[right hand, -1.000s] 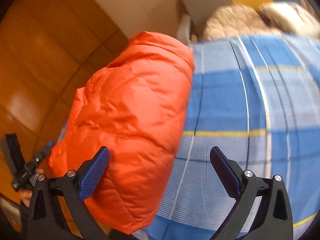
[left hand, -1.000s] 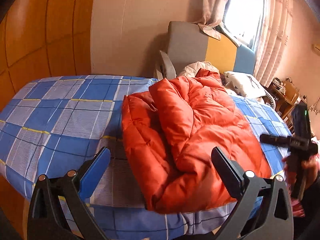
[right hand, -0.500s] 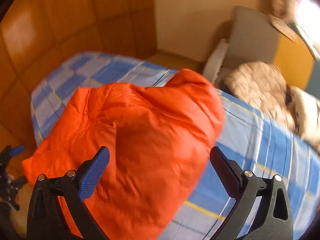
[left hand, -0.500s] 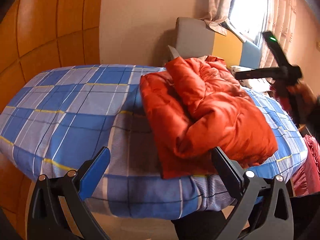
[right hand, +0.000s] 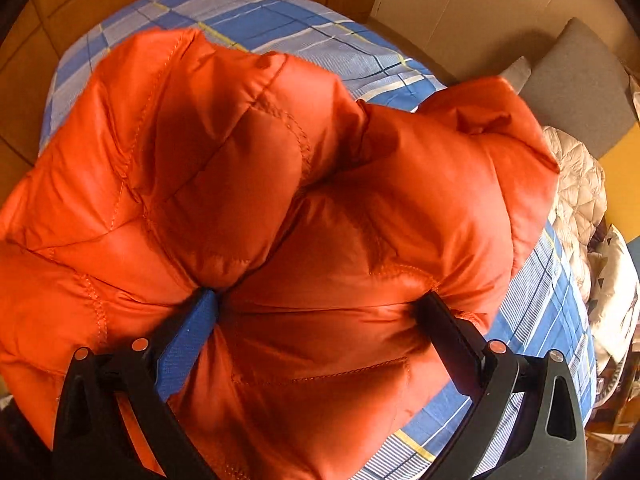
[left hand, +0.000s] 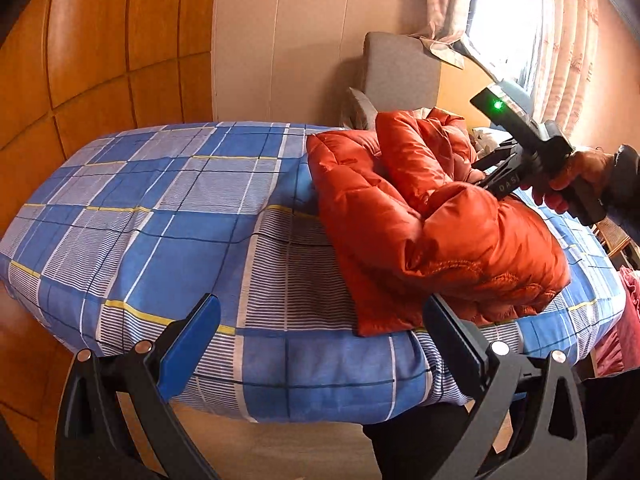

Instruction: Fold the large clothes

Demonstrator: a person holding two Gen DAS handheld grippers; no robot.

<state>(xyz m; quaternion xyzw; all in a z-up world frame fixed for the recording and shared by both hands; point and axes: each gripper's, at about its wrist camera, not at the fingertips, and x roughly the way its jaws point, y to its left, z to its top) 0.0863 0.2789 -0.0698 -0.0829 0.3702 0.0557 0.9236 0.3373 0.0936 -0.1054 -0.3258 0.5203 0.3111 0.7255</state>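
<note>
A puffy, quilted orange down jacket (left hand: 432, 224) lies bundled on a bed covered in a blue, white and yellow checked sheet (left hand: 168, 216), close to the near edge. The right gripper (right hand: 316, 312), black with a blue pad on one finger, is pushed into the top of the jacket with its jaws spread wide; padded fabric bulges between them but is not pinched. It looks positioned to gather or press down a thick fold, since the filling puffs up and resists lying flat. A hand (left hand: 576, 184) holds that gripper by its handle. The left gripper (left hand: 320, 332) hangs off the bed edge, jaws wide and empty, clear of the jacket. Behind are a wooden wall panel (left hand: 100, 48) and a curtained window (left hand: 532, 20)
</note>
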